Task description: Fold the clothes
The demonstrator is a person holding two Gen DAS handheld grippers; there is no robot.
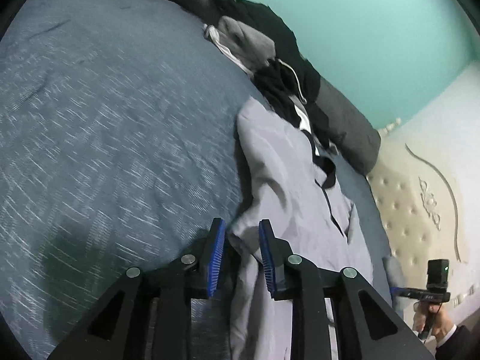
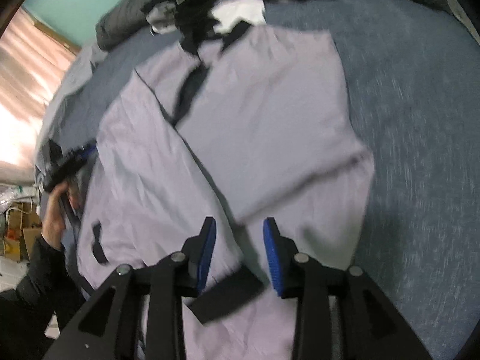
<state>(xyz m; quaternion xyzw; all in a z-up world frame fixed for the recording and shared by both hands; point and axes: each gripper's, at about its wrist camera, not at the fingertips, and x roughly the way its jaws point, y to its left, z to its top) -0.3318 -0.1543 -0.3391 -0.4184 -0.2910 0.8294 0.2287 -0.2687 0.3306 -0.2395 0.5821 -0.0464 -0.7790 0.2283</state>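
A light lavender-grey top with black trim [image 2: 270, 114] lies spread on the bed, its neck toward a pile of clothes. My right gripper [image 2: 240, 220] hovers open over its lower part, with a black cuff [image 2: 228, 297] lying under and between the fingers. In the left wrist view the same top [image 1: 288, 180] looks bunched. My left gripper [image 1: 242, 223] is open with a fold of its edge between the blue pads [image 1: 216, 255]; the pads are apart from the cloth. Each wrist view shows the other gripper small at the frame edge, held by a hand [image 1: 432, 321].
The bed has a blue-grey duvet [image 1: 105, 135]. A pile of black, grey and white clothes [image 1: 270, 69] and a dark grey pillow [image 1: 348, 123] lie along the teal wall. A cream tufted headboard [image 1: 420, 210] stands at the right. Boxes [image 2: 21, 225] sit on the floor beside the bed.
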